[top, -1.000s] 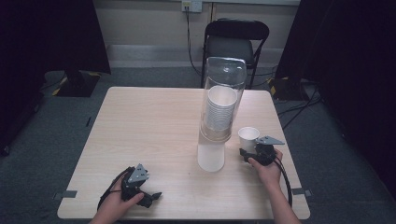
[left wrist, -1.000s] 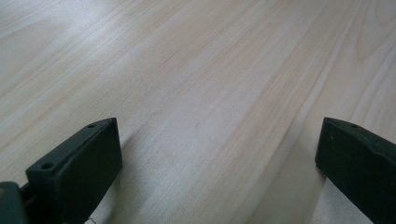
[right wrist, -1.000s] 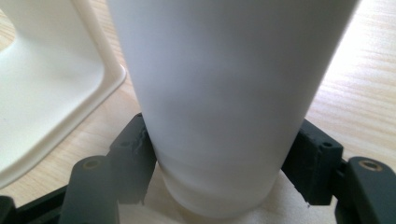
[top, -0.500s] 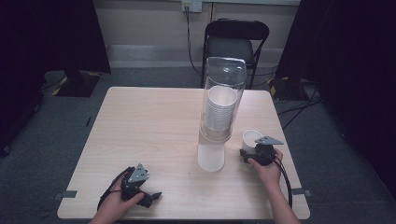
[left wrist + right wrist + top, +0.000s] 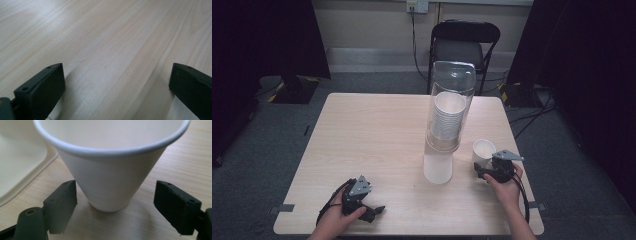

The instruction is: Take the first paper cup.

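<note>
Now the right gripper [image 5: 113,202] has its jaws wide apart around a white cup [image 5: 110,167] standing on the table [image 5: 372,130] (not squeezed yet), while the left gripper [image 5: 113,85] rests open, holding nothing.

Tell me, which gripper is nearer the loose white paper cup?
Right gripper: its open jaws flank the white paper cup. Left gripper sits across the table, near its front-left edge.

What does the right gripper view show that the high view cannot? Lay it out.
Right gripper view alone: the open jaws standing apart from the paper cup, one on each side of its base. High view alone: the clear cup dispenser, chair and left gripper. Both: that cup upright on the table, at the right gripper.
</note>
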{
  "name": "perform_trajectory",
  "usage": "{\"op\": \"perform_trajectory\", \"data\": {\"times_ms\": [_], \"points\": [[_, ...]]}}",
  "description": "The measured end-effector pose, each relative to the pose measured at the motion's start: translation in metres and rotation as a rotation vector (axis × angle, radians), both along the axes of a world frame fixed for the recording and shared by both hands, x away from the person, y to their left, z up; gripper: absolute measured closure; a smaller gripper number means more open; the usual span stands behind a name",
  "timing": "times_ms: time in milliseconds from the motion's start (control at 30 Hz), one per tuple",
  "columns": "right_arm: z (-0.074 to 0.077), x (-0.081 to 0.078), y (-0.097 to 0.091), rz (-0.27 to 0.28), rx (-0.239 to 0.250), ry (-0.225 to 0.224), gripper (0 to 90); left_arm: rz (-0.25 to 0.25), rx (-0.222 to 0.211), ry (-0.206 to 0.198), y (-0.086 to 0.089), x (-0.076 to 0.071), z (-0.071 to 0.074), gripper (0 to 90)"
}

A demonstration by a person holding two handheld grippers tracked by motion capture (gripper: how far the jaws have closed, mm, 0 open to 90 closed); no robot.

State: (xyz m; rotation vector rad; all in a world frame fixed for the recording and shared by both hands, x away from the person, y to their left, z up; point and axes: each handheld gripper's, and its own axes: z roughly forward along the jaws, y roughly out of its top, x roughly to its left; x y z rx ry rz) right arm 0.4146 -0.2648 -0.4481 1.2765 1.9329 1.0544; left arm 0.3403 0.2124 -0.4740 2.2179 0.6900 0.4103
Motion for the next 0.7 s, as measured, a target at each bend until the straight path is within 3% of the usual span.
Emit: {"op": "perform_trajectory", "data": {"times_ms": [100,233,333,467,700], "points": [[0.001,-0.004,-0.001,0.01,-0.001,0.001,15.3,0.002,-0.004,-0.003,0.0,0.0,0.0,0.0],[0.001,-0.011,-0.001,0.021,0.038,-0.011,14.7,-0.001,-0.017,-0.005,0.0,0.0,-0.001,0.0],[-0.001,-0.016,-0.003,0.037,0.027,-0.007,14.1,-0.001,-0.017,-0.005,0.0,0.0,-0.001,0.0],[-0.001,-0.024,-0.002,0.024,-0.038,0.0,14.4,0.0,-0.018,-0.005,0.0,0.0,-0.001,0.0],[-0.003,-0.04,-0.002,0.084,-0.014,0.008,14.4,-0.001,-0.018,-0.005,0.0,0.0,-0.001,0.0]]}}
